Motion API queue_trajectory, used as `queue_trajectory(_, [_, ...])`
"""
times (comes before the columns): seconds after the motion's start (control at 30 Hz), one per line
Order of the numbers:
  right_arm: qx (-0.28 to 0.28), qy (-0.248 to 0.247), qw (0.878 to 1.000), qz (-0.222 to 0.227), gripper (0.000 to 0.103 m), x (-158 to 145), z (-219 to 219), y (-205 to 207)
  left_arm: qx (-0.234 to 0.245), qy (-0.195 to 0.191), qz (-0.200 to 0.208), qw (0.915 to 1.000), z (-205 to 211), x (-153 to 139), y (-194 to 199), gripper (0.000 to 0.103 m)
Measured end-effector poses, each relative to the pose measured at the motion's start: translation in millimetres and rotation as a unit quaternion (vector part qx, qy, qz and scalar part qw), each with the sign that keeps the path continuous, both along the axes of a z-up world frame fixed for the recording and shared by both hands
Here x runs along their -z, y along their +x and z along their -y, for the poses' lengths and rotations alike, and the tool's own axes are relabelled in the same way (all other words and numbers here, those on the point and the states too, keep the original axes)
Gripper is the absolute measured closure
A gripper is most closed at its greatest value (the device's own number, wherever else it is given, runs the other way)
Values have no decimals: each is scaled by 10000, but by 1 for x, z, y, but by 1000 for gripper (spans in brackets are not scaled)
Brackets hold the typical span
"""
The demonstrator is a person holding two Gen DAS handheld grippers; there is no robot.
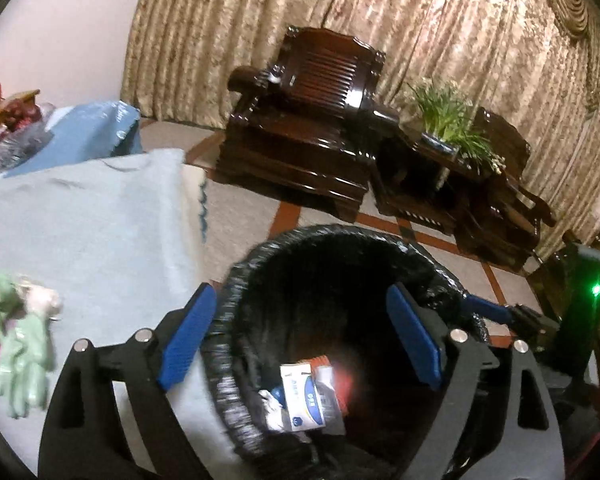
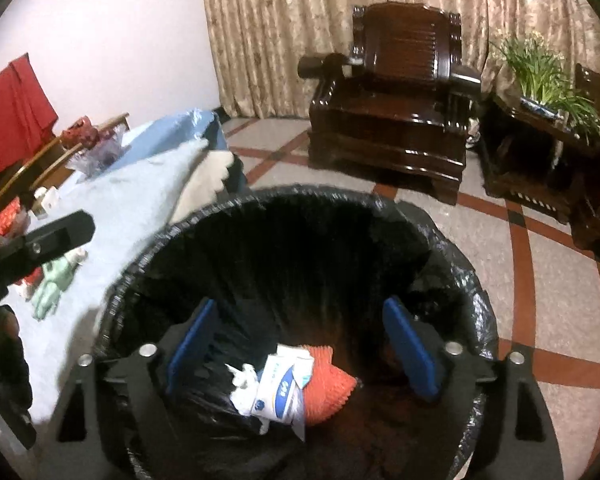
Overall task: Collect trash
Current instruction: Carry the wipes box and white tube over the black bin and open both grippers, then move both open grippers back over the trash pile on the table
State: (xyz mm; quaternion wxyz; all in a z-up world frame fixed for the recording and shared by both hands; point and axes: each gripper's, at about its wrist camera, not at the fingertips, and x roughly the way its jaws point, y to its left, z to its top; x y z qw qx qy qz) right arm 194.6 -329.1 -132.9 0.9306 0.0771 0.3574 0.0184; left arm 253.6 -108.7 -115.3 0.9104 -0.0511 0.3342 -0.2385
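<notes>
Both hand-held grippers — left (image 1: 300,340), right (image 2: 300,344) — hang released, empty, over the bin (image 2: 452,256); trash (image 2: 284,388) lies below.

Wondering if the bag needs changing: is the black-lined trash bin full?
Not full. The black-lined trash bin holds only a white-and-blue packet and orange mesh near its bottom.

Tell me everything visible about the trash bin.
The trash bin is round and open-topped, lined with a glossy black plastic bag folded over its rim. It stands upright on the tiled floor, close beside the pale blue cloth-covered table. Inside lie a white-and-blue packet, crumpled white paper and an orange ribbed piece. Both open tools hover over its mouth.
</notes>
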Motion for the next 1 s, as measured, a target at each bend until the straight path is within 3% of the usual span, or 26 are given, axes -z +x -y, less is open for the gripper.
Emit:
queue_trajectory(0.27, [-381,-26,9972,646,6,-38,-53,-1,-745,381,415,9956,-79,-22,-32,10])
queue_trajectory(0.5, [-1005,97,9913,840,6,-53,-126,13,-1676,751,483,9818,-172,-31,-57,8])
queue_trajectory(0.73, [-1489,189,9848,876,6,-49,-192,29,-2458,940,448,9637,-254,-32,-73,8])
queue_trajectory(1.0, [-1738,86,9820,733,6,-21,-257,45,-2911,1081,190,9504,-311,-6,-75,8])
